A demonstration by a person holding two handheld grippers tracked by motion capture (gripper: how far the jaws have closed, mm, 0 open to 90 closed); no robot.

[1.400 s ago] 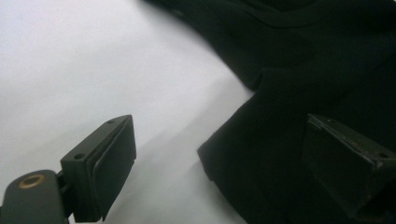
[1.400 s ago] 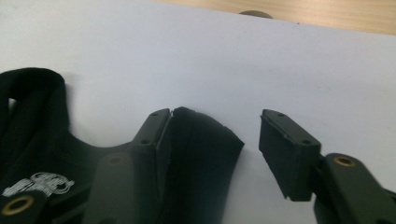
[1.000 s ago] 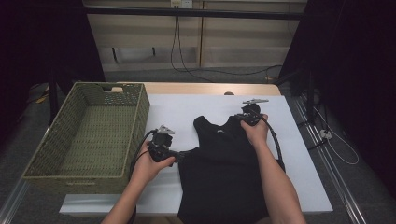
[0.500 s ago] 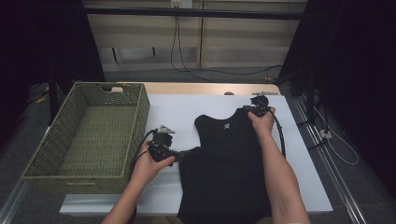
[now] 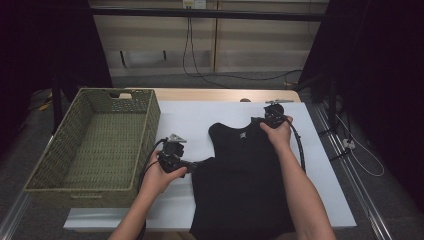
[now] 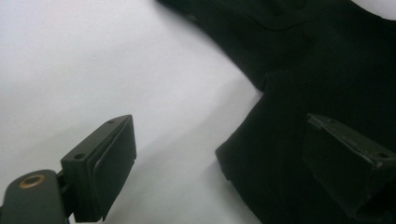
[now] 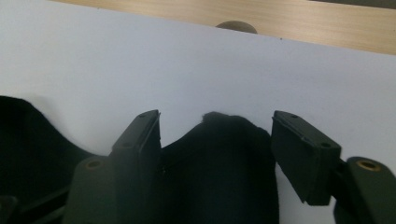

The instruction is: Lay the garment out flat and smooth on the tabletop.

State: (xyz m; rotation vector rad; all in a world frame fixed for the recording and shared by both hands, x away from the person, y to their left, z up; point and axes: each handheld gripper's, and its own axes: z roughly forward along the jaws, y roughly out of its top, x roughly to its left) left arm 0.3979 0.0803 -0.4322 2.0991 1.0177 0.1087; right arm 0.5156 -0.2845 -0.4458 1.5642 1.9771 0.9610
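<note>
- Garment: black sleeveless top point(image 5: 240, 185) lies flat on the white tabletop point(image 5: 200, 120), beside the wicker basket point(image 5: 95, 145).
- Right hand-held gripper point(image 7: 217, 135): jaws have just been opening; shoulder strap point(image 7: 219, 154) lies loose between them. Withdraw without snagging it.
- Left hand-held gripper point(image 6: 219, 158): jaws wide at the armhole edge; seat fabric fully before closing.

The black sleeveless cloth top point(image 5: 242, 185) runs off the near edge of the high view, so its bottom hem cannot be seen. The person's right arm lies over its right side and hides that part. The small print by its neck is too small to read. In the left gripper view the top is cut off at the right and top edges. A small round dark thing point(image 7: 236, 26) on the far wooden strip of the counter point(image 7: 327, 32) is half hidden behind the white sheet point(image 7: 140, 65).
</note>
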